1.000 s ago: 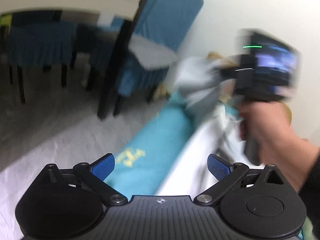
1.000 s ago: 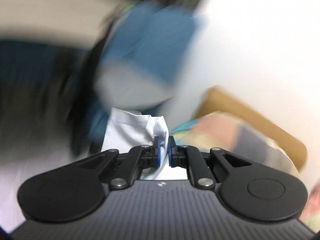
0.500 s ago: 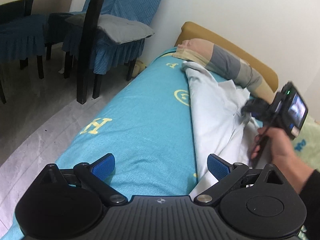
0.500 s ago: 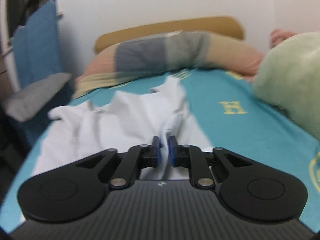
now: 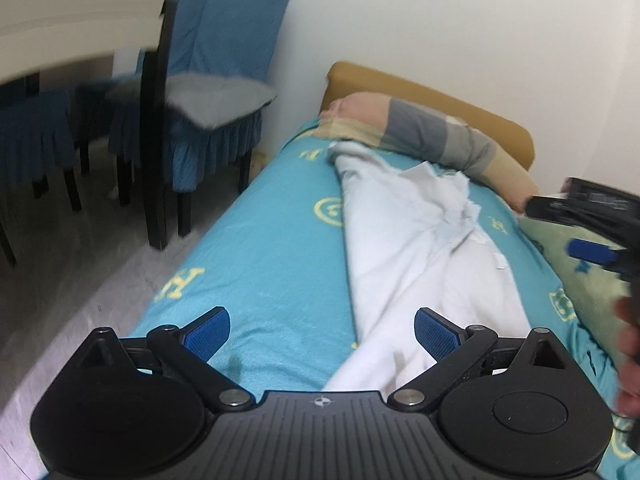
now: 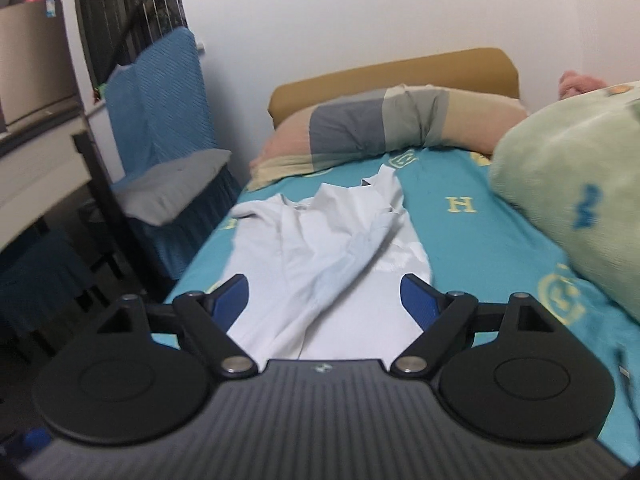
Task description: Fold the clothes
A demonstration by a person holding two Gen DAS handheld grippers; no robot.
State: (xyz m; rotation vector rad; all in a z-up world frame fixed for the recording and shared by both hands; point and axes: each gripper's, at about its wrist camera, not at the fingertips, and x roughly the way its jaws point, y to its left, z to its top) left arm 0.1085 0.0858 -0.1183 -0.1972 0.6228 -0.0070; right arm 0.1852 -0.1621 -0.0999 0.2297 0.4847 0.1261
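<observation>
A white shirt (image 5: 416, 240) lies lengthwise and rumpled on the turquoise bed sheet (image 5: 260, 248), its collar end toward the pillow. In the right wrist view the shirt (image 6: 332, 248) spreads flat with a loose fold down its middle. My left gripper (image 5: 322, 330) is open above the shirt's near end, holding nothing. My right gripper (image 6: 325, 296) is open too, hovering over the shirt's lower part. The right gripper's body (image 5: 592, 216) shows at the right edge of the left wrist view, held by a hand (image 5: 628, 344).
A striped pillow (image 6: 384, 128) lies against the tan headboard (image 6: 396, 72). A green blanket (image 6: 572, 176) is piled on the bed's right side. Blue-covered chairs (image 5: 216, 92) and a dark-legged table (image 5: 156, 152) stand left of the bed on grey floor.
My right gripper, shut on the shirt earlier, has opened and let it go; the shirt now lies on the bed. The right gripper drew back to the right. The left stayed open.
</observation>
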